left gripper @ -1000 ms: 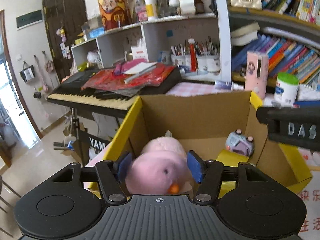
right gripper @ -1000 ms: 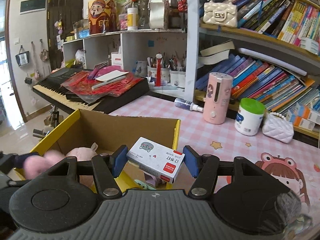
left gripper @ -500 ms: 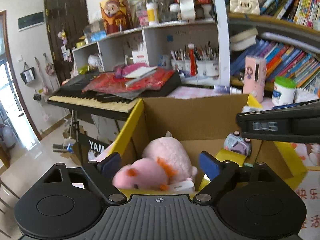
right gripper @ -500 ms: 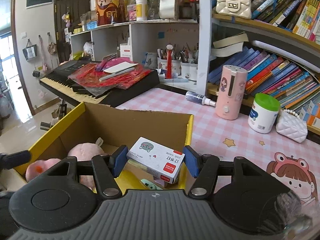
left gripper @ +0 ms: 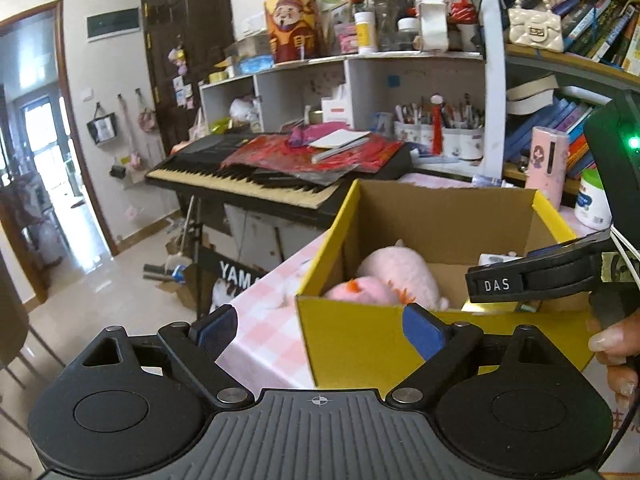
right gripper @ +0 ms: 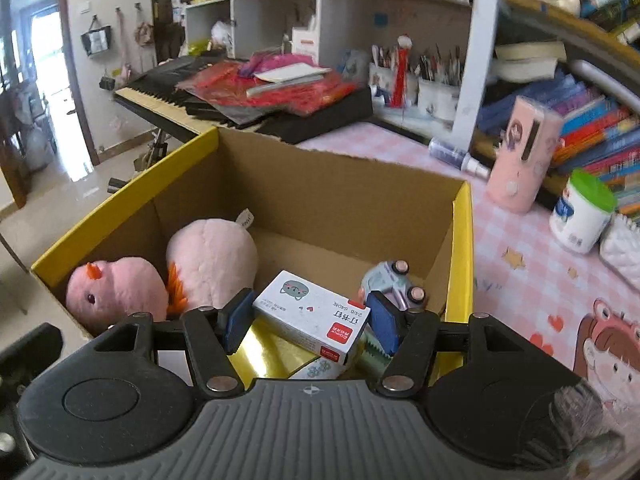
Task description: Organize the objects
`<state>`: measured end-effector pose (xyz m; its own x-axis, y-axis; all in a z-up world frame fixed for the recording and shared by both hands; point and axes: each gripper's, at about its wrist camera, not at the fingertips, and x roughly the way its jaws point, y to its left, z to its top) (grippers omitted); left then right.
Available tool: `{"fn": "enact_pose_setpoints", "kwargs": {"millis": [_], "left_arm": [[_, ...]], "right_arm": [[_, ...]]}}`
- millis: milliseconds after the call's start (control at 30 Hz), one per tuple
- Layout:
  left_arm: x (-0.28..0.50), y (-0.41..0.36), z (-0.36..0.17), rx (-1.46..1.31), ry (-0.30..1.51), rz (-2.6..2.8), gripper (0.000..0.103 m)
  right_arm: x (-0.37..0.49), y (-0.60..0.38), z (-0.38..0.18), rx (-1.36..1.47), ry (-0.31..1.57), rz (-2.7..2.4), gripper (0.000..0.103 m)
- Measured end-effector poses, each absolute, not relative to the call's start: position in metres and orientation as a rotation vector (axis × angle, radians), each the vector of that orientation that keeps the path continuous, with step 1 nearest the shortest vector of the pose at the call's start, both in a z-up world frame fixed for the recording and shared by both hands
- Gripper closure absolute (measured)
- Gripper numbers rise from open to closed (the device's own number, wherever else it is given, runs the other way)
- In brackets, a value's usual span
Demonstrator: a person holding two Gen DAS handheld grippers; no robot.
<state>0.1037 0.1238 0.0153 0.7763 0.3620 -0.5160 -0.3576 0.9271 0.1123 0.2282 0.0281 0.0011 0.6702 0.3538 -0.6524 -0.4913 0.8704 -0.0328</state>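
Cardboard, yellow-edged: in the left wrist view the box (left gripper: 404, 216) already holds the pink plush toy (left gripper: 384, 280), and the left gripper (left gripper: 320, 330) — its jaws just opened, nothing between them — hangs outside the near wall. In the right wrist view the right gripper (right gripper: 310, 318) clamps the staple box (right gripper: 310, 312) over the box interior, toy car (right gripper: 394, 284) alongside — not yet released.

Matt brown cardboard box (right gripper: 320, 188) with glossy yellow outer faces; fuzzy pink plush toy (right gripper: 160, 276); smooth printed paper carton (right gripper: 316, 316); shiny gold foil sheet (right gripper: 276, 354) beneath it.
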Motion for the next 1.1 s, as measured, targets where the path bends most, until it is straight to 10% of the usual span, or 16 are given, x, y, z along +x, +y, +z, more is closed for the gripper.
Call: {"fn": "enact_pose_setpoints", "kwargs": {"millis": [1100], "left_arm": [[0.033,0.135,0.020,-0.022,0.534,0.273,0.001]], "right_arm": [[0.077,-0.025,0.031,-0.041,0.585,0.063,0.003]]}}
